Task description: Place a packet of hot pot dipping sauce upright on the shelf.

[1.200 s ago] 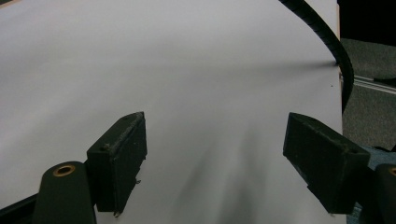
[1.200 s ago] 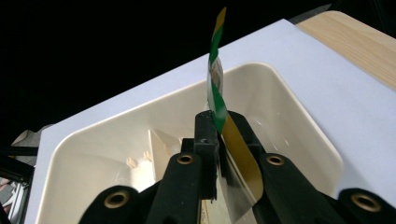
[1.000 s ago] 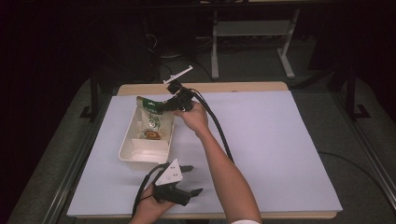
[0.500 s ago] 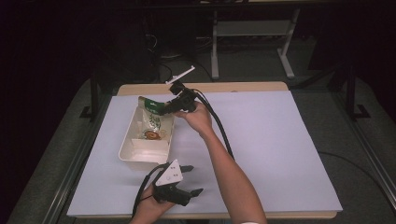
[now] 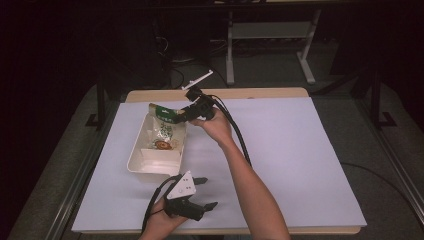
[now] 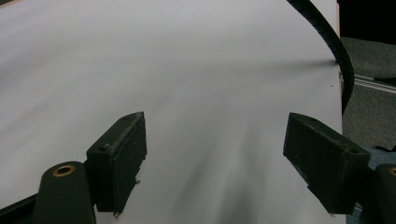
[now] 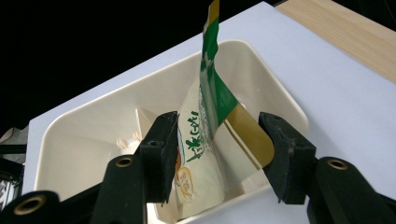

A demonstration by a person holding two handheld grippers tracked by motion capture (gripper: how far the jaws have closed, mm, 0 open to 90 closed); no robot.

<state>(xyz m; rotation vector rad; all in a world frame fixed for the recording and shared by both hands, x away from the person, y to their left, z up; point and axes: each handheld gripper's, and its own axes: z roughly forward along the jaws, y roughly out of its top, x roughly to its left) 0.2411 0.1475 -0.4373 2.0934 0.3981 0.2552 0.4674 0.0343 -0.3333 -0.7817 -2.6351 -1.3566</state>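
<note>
Because the green, white and gold foil snack packet leans on the far wall of the cream rectangular plastic tray with its lower end down inside, it needs no support, and the right gripper has just been opening: its jaws stand spread on either side of the packet, which is between them but, as far as the right gripper view shows, no longer pressed by either pad. From the high view the packet lies in the far half of the tray, its crimped top edge poking up over the far rim, while a low partition divides off the near part, where something small and pale rests that is too indistinct to name. The tray sits on the left part of a white sheet that covers the wooden tabletop, so it is within easy reach of the right gripper, which comes across from the right with the arm stretched over the sheet. My judgement is that this is a release after setting the packet into the tray, and the packet looks likely to slump further once the jaws draw away. The left gripper rests idle near the front edge of the sheet, out of the way; in its own view the left gripper has its jaws spread wide over bare white sheet, pinching nothing.
</note>
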